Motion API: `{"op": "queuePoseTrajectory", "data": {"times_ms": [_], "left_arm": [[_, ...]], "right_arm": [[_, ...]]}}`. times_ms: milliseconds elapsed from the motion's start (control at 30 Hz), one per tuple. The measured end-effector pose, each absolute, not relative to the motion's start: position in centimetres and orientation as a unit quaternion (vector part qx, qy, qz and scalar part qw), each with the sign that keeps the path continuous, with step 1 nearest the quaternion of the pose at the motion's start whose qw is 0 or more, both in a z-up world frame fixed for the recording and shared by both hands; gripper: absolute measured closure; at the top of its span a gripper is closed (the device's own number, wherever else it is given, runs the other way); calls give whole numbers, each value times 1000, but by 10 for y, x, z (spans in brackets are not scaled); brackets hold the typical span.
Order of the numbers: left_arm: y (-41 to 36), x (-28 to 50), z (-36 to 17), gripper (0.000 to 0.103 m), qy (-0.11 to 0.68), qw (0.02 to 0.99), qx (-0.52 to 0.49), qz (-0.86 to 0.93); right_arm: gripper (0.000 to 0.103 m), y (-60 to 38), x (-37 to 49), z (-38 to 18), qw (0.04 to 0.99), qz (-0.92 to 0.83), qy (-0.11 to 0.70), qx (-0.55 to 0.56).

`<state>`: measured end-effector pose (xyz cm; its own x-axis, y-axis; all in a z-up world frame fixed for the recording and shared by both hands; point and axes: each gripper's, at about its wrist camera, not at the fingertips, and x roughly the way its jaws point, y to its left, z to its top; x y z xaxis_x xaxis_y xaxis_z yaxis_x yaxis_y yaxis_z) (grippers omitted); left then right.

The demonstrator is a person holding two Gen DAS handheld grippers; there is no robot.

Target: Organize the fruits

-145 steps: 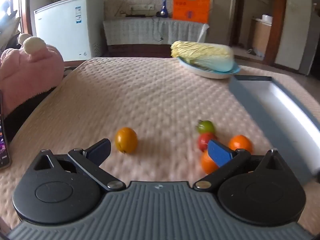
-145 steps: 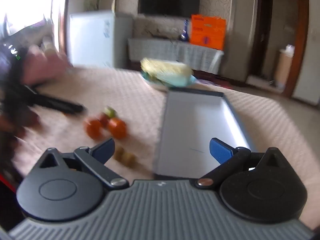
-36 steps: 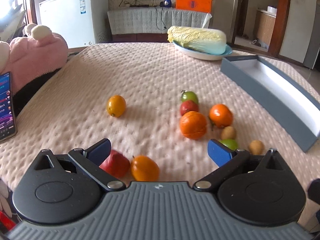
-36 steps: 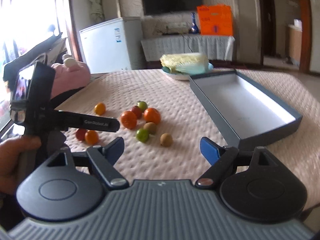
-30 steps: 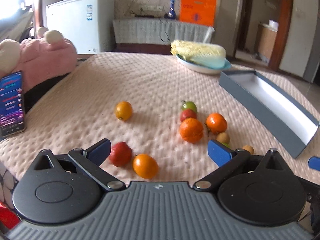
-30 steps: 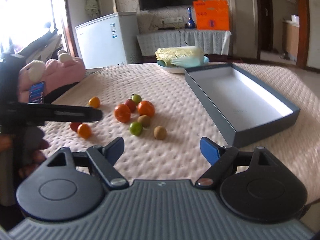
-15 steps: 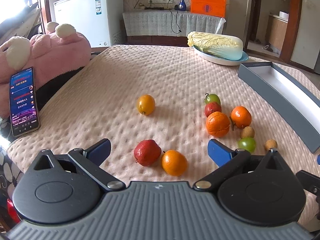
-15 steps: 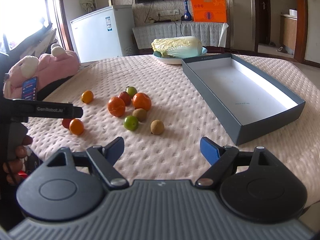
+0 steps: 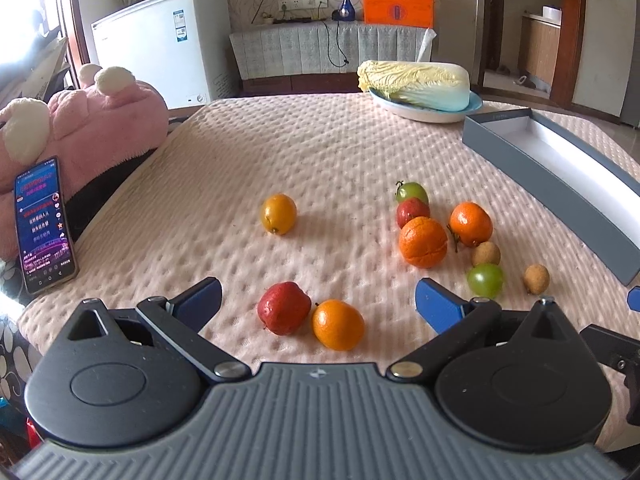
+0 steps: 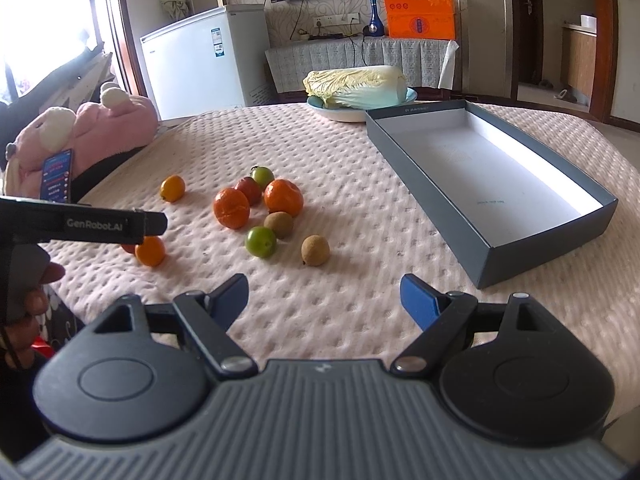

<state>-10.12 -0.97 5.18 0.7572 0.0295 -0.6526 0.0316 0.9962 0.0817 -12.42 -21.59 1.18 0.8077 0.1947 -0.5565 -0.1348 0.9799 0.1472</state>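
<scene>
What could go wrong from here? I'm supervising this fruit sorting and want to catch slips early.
1. The red apple and the orange nearest the left gripper touch, so closing on one may nudge the other away.
2. The round fruits lie loose on the bumpy tablecloth and could roll when bumped.
3. The gray box has raised walls; a fruit carried low may hit its near rim.
</scene>
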Motion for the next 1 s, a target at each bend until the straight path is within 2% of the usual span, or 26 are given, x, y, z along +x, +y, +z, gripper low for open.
{"op": "queuePoseTrajectory", "data": {"times_ms": [1000], "left_arm": [[-10,-97,53,0,349,937,29,-17]], "right_arm": [[19,-202,-125,11,949,115,293,24]]}}
